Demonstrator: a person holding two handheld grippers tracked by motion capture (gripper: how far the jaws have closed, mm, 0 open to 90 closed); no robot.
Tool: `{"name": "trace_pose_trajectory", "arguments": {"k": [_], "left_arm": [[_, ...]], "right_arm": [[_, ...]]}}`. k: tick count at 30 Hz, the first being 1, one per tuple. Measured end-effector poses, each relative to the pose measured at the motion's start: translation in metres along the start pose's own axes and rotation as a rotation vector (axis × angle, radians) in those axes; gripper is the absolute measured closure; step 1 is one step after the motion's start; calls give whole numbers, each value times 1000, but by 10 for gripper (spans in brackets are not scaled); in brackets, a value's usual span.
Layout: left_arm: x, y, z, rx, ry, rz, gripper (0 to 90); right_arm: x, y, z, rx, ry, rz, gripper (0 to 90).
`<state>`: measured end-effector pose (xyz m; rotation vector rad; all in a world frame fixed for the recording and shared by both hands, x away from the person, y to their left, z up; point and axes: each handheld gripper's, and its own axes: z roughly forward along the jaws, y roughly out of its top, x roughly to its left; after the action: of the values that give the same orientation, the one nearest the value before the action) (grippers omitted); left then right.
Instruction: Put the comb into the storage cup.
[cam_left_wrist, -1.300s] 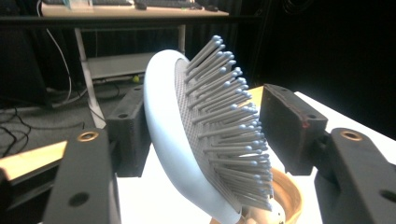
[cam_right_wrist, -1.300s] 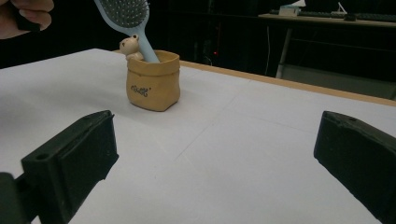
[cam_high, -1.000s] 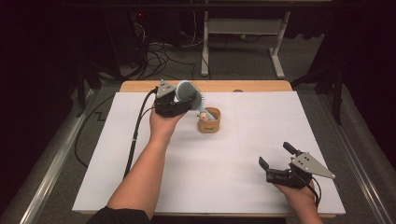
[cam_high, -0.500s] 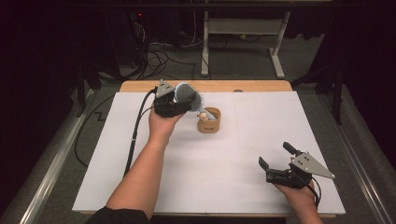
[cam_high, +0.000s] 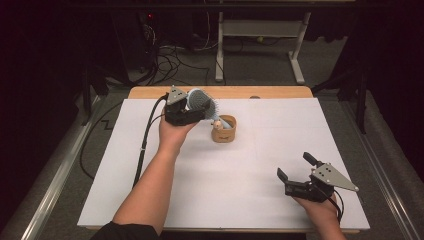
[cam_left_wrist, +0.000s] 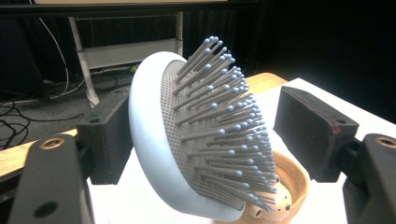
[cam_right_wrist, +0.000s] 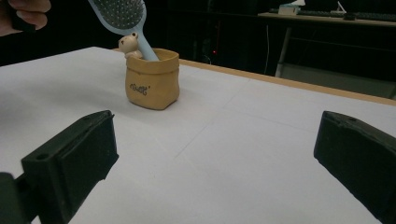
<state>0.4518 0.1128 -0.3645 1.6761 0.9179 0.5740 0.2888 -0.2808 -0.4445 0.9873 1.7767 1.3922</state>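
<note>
You are holding the left gripper (cam_high: 192, 114) just left of the tan pot (cam_high: 223, 129), at the far side of the table (cam_high: 240, 200). Its jaws have just been opening, and the hairbrush (cam_high: 199, 101) is standing between them: in the left gripper view the brush's pale blue back (cam_left_wrist: 144, 140) is resting against one pad, while the other pad is standing clear of the bristles (cam_left_wrist: 224, 121). From the high view you cannot make out that gap. The left gripper view is also showing the grey cushion and ball-tipped pins close up, and a small cream figure (cam_left_wrist: 280, 203) at the pot's rim, cut off at the bottom edge.

The right gripper view is showing the side the others miss: the brush handle (cam_right_wrist: 147, 49) is leaning inside the pot (cam_right_wrist: 152, 78), the head tilting up and away, its top cut off by the frame. The pot looks like a crumpled little sack with dark lettering too small to read.

Well to the right of the pot and nearer to you, you are resting the right gripper (cam_high: 300, 175) on the table, jaws wide with nothing between them.
</note>
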Motion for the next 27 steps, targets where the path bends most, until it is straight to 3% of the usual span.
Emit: {"name": "trace_pose_trajectory", "arguments": {"k": [15, 27], "left_arm": [[1, -1, 1, 17, -17, -14, 110], [0, 0, -3, 9, -20, 8, 0]], "right_arm": [[0, 0, 0, 0, -2, 2, 0], [0, -1, 0, 4, -5, -1, 0]]}}
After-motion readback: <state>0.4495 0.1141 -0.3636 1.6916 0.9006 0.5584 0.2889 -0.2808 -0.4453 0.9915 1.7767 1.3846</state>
